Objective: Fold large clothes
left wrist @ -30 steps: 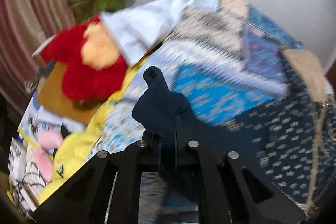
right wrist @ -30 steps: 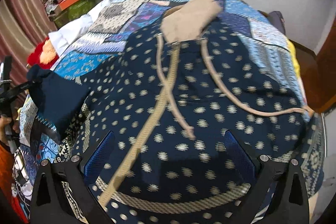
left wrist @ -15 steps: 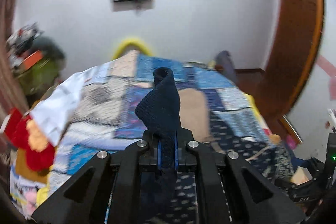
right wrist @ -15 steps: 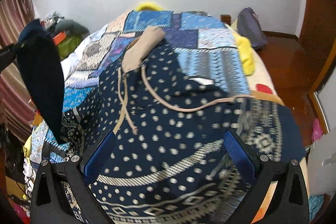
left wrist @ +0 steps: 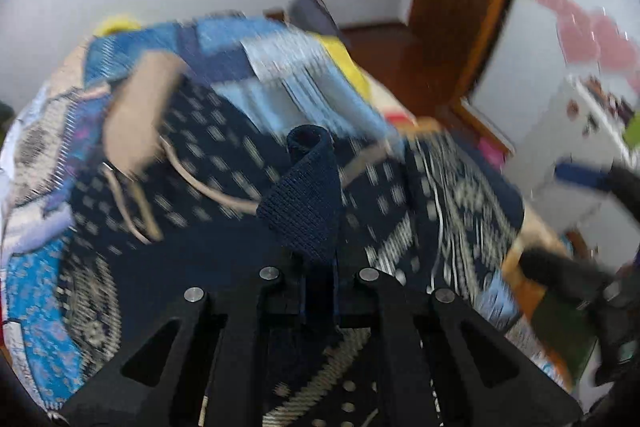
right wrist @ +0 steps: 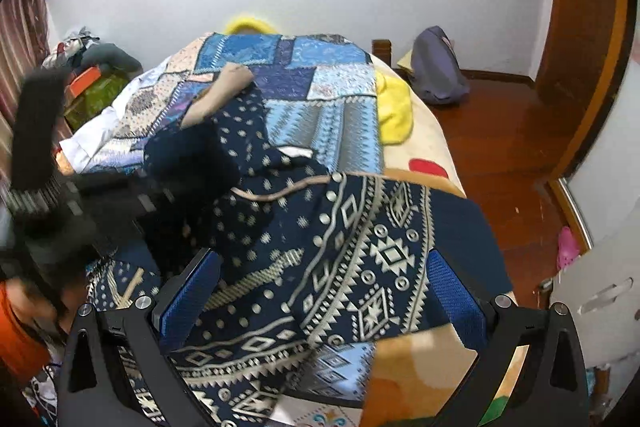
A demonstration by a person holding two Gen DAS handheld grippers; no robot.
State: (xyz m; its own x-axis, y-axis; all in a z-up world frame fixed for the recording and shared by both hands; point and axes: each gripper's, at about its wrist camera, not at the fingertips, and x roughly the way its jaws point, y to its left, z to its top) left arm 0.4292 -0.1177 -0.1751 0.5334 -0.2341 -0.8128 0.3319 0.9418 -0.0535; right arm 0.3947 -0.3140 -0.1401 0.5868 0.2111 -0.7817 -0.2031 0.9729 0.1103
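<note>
on the patchwork bedspread (right wrist: 320, 95) lies a navy patterned garment (right wrist: 340, 247); wood floor (right wrist: 500, 131) beside.

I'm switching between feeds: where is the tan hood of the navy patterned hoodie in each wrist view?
Left wrist: the tan hood lies upper left, blurred, past the left hand-held gripper pinching a navy cuff.
Right wrist: the tan hood lies upper centre-left, far beyond the open right hand-held gripper.
Shared landmark: the yellow blanket to the hood's right on the bed.
</note>
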